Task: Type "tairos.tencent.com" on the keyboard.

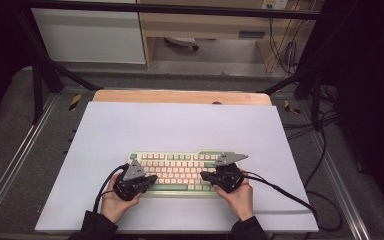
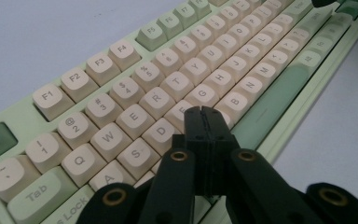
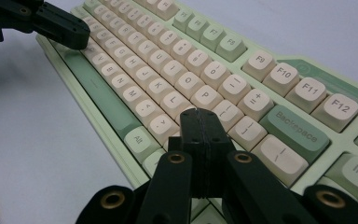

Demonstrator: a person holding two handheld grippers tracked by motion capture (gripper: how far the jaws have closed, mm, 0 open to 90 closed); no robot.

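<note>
A pale green keyboard (image 1: 180,172) with cream keycaps lies on the white table near the front edge. My left gripper (image 1: 150,181) hovers over its left half, jaws pressed together with nothing between them; its tips (image 2: 201,112) sit above the keys near F and V on the keyboard (image 2: 121,93). My right gripper (image 1: 206,176) is over the right half, also shut and empty, tips (image 3: 198,114) above the punctuation keys beside the Alt key on the keyboard (image 3: 242,88). The left gripper (image 3: 74,35) shows at the top left of the right gripper view.
The white table sheet (image 1: 180,130) extends well beyond the keyboard on all sides. A wooden strip (image 1: 180,96) borders its far edge. Black cables (image 1: 290,195) trail from the right gripper across the sheet; metal frame rails (image 1: 10,165) flank the table.
</note>
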